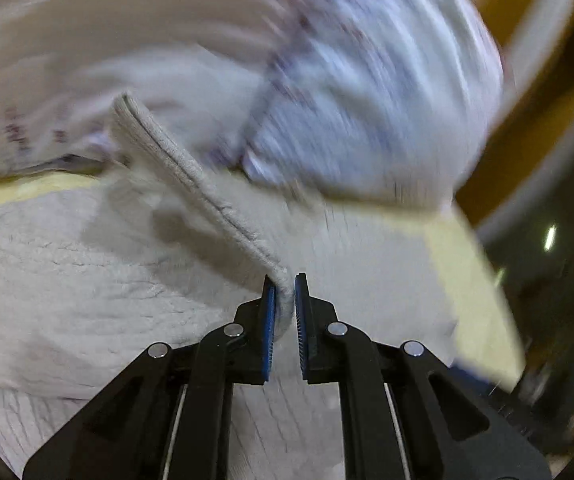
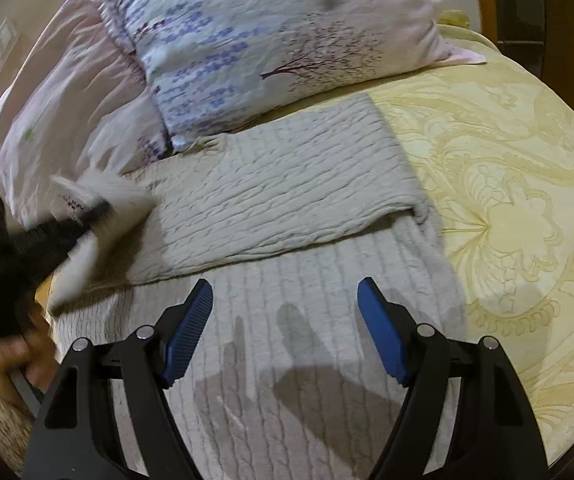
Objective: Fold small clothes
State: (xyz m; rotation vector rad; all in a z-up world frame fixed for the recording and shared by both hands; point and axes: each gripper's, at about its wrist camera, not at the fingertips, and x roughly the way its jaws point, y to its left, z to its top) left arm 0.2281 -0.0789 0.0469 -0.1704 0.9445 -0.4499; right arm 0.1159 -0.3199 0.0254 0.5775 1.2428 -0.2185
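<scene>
Grey ribbed knitwear (image 2: 279,184), soft and cable-textured, lies on the bed's yellow embossed bedspread (image 2: 507,200), one part folded flat over the rest, just below a floral pillow (image 2: 271,40). The left gripper (image 1: 285,300) pinches a seamed hem (image 1: 191,172) tight between its blue ridged fingers (image 1: 269,320). The right gripper (image 2: 285,320) hovers above the knit, fingers spread wide and holding nothing.

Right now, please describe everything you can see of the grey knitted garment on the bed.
The grey knitted garment looks soft and thick, with a ribbed, cable-like texture. It lies on the yellow patterned bedspread, one part already folded flat over the rest. Its far edge touches the floral pillow. The left gripper pinches a hemmed edge, lifted off the rest. The right gripper hovers above it, jaws wide apart, casting a shadow on the knit.
</scene>
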